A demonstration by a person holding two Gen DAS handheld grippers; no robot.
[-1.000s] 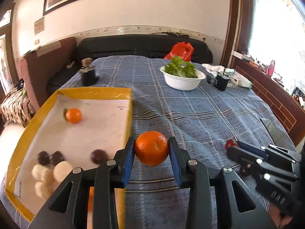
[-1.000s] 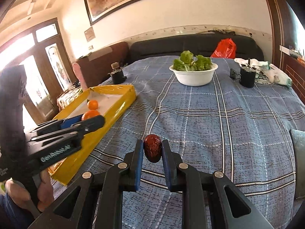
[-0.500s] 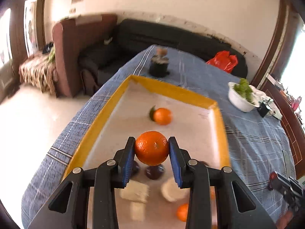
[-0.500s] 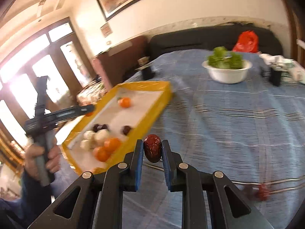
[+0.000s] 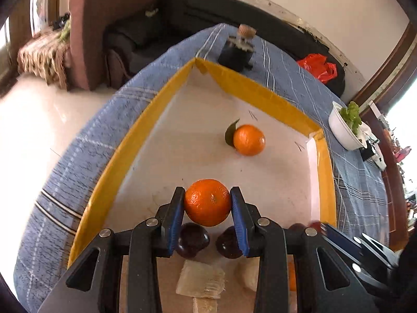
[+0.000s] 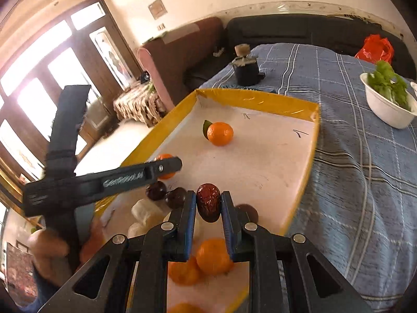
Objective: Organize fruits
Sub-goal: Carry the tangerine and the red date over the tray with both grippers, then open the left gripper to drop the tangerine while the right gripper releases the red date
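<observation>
Orange mandarin (image 5: 207, 202), dark red date (image 6: 208, 205), yellow-rimmed white tray (image 6: 260, 98), blue plaid tablecloth (image 6: 365, 172).

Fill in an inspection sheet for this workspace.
Surface: table under blue plaid cloth.
Job's things: yellow tray holding a leafed orange, dark fruits, pale chunks; more oranges at near end.
Clutter: bowl of greens, dark jar, red bag.
Grippers: left gripper shut on orange; right gripper shut on red date; both over tray.
Cables: nothing seen.
Surroundings: sofa, glass doors.
</observation>
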